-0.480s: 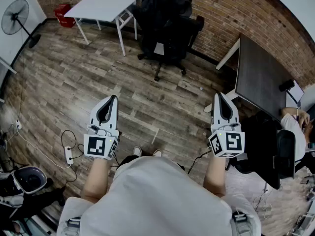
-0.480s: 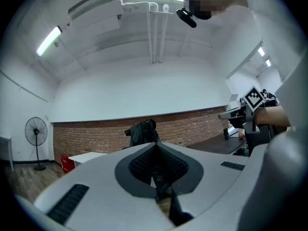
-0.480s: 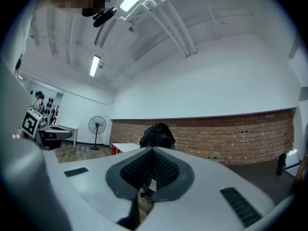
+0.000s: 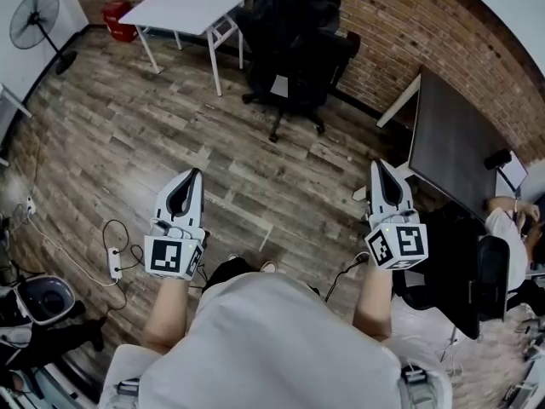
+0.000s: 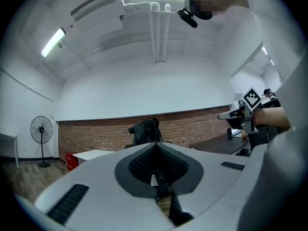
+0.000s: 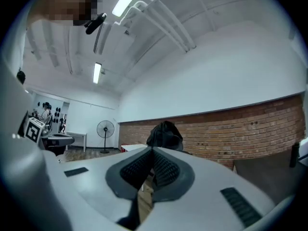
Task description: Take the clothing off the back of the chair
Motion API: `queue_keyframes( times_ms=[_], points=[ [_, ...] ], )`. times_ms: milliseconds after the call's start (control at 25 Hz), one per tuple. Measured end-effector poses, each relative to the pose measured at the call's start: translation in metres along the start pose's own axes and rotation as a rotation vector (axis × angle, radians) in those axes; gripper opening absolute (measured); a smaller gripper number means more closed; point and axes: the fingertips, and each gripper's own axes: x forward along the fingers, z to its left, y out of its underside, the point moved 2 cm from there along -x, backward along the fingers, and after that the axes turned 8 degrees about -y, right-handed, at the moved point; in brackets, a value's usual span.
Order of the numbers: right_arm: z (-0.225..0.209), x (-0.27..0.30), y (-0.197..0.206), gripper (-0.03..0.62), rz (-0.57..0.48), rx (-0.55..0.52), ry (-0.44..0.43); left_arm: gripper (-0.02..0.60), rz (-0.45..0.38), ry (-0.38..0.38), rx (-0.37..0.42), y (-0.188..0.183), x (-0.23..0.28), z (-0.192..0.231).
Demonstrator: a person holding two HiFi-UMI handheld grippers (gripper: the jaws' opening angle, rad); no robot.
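Both my claws, left claw (image 4: 197, 172) and right claw (image 4: 377, 165), are pinched shut on nothing. The black jacket (image 4: 285, 7) hangs on the black office chair (image 4: 300, 73) far ahead, roughly midway between them, so neither's really nearer.

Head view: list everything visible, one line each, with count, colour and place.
black swivel office chair: one, black, top centre
black fabric clothing: one, black, draped over that chair's back
white rectangular table: one, white, left of the chair
red container: one, red, beyond the table's left end
black pedestal fan: one, black, far left
dark flat desk: one, dark grey, right
white power strip: one, white, on the wooden floor, near left
seated person: one, white top, right edge
left gripper: one, white-grey, shut, empty, lower left
right gripper: one, white-grey, shut, empty, lower right
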Motion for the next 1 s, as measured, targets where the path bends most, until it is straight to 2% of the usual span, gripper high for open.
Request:
queue_keyframes(
  times_ms=[240, 440, 560, 760, 1000],
  points=[
    [-0.004, 0.008, 0.025, 0.021, 0.064, 0.019, -0.012, 0.021, 0.045, -0.028, -0.013, 0.016, -0.005, 0.001],
    [-0.003, 0.037, 0.041, 0.021, 0.107, 0.041, -0.032, 0.021, 0.094, -0.015, -0.028, 0.035, 0.02, 0.011],
    [-0.008, 0.06, 0.05, 0.021, 0.133, 0.045, -0.021, 0.021, 0.102, 0.026, -0.048, 0.048, 0.055, 0.014],
    [-0.033, 0.106, 0.053, 0.021, 0.183, 0.022, 0.036, 0.021, 0.067, 0.107, -0.08, 0.055, 0.135, 0.022],
    [-0.049, 0.204, 0.012, 0.021, 0.129, -0.045, 0.06, 0.021, 0.041, 0.165, -0.108, 0.047, 0.23, 0.067]
  ],
)
